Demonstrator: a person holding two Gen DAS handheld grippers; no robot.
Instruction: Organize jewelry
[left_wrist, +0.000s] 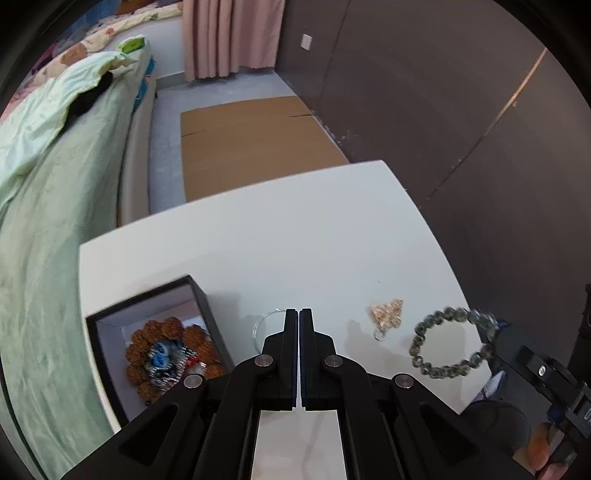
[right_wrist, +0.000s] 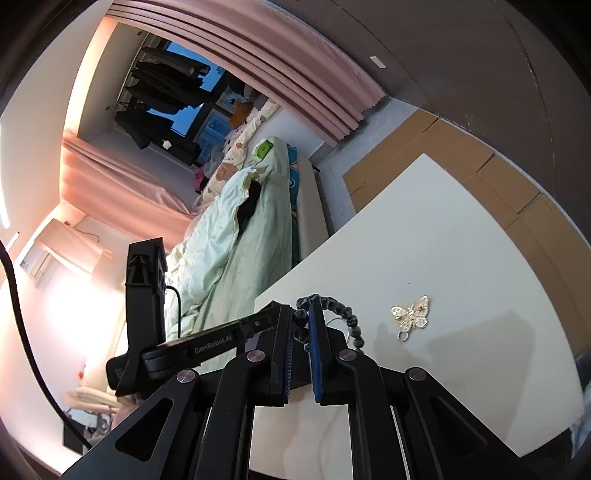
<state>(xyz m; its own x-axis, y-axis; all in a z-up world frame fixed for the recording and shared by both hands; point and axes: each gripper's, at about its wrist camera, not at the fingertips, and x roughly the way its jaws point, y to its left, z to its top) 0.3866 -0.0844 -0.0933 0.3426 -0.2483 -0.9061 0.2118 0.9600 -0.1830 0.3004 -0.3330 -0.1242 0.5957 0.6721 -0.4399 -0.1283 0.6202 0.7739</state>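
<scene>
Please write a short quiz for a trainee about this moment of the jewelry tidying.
1. True or false: the left tongs grip a bracelet.
2. What do the right tongs hold? A) butterfly brooch B) dark bead bracelet C) nothing
3. Fill in: the brown bead bracelet lies inside the black ____.

Key: 1 false, they are shut and empty; 2 B; 3 box.

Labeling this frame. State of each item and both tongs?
left tongs: shut, empty
right tongs: shut on dark bead bracelet
black box: open, holds brown bead bracelet
butterfly brooch: loose on table
thin clear ring: flat on table
</scene>
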